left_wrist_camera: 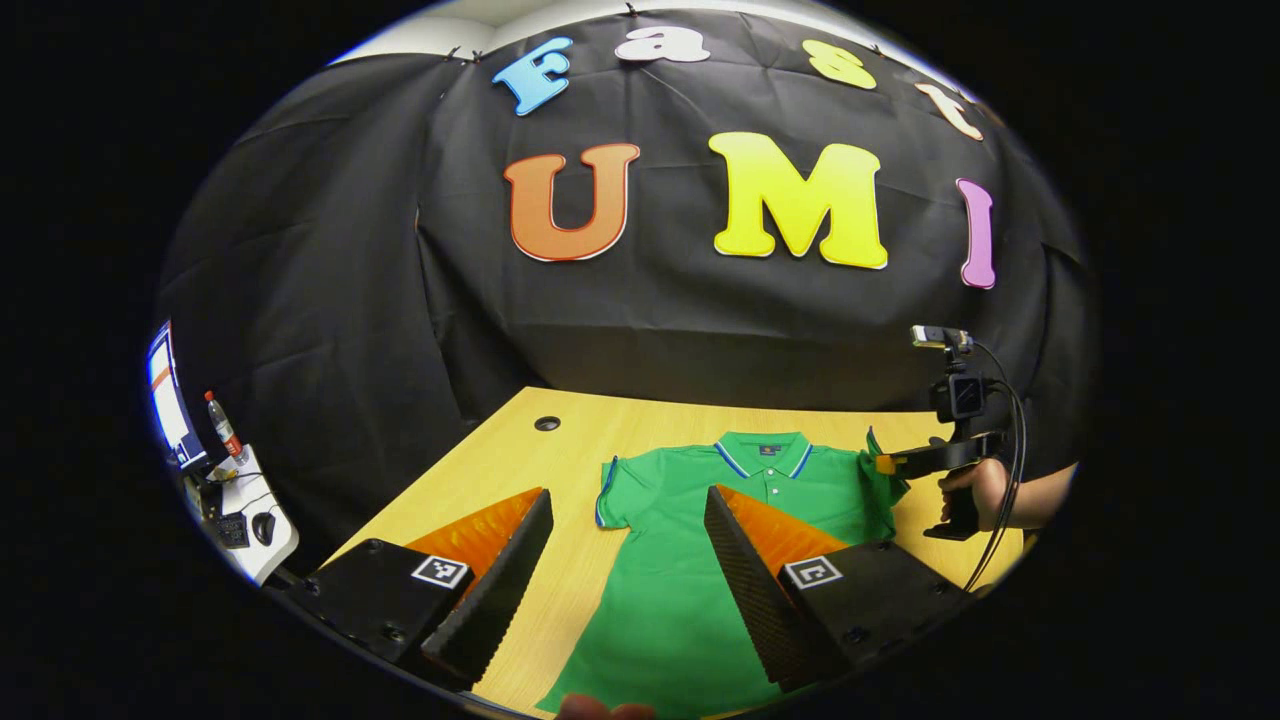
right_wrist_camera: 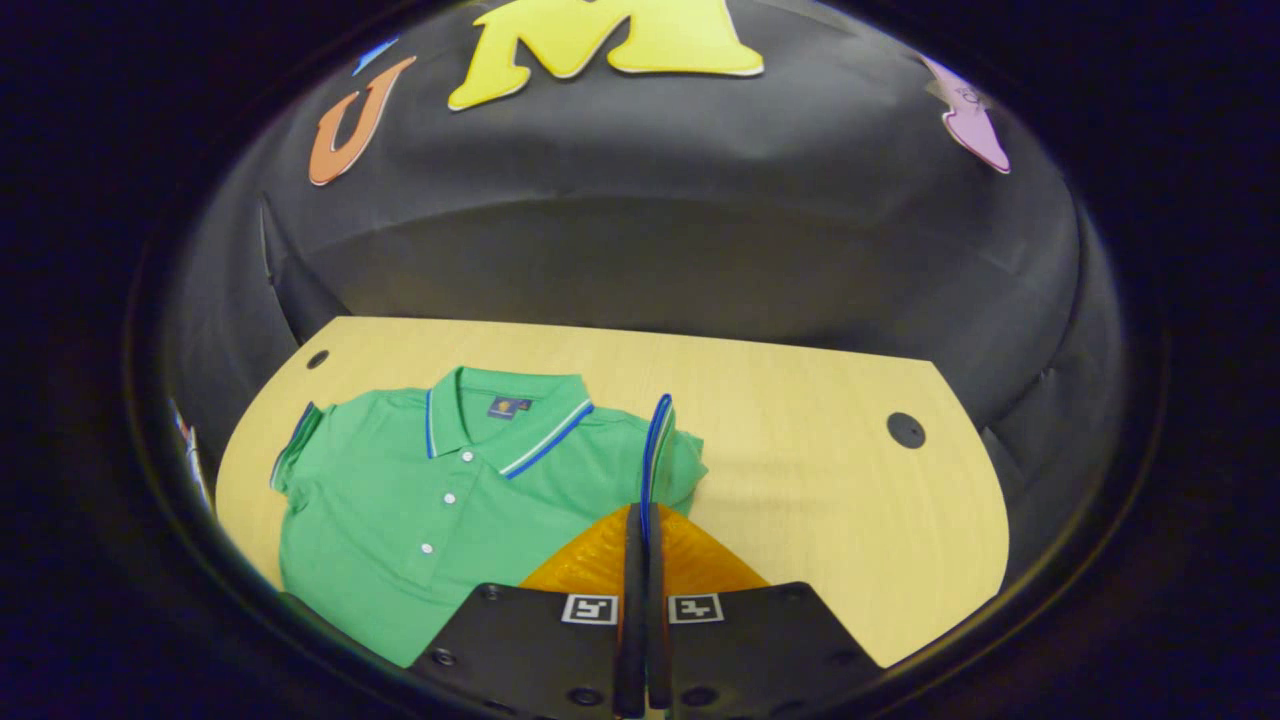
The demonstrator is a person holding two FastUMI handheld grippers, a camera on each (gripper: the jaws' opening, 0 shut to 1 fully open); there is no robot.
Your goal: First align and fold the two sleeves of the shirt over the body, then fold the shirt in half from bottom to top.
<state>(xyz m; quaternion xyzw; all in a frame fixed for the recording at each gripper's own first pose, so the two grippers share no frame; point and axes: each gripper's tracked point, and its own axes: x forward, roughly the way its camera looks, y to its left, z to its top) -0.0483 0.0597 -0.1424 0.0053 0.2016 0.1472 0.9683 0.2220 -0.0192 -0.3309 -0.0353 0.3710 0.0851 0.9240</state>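
Observation:
A green polo shirt with a blue-and-white trimmed collar lies face up on the wooden table, collar toward the far wall. My left gripper hovers open above the shirt's left half, near the flat sleeve, with nothing between its fingers. In the left gripper view, the right gripper, held by a hand, pinches the other sleeve. In the right gripper view, my right gripper is shut on that sleeve's blue-trimmed cuff, which stands lifted off the table beside the shirt's body.
Bare wooden table stretches to the right of the shirt, with a cable hole there and another at the far left. A side desk with a monitor, a bottle and a mouse stands off to the left.

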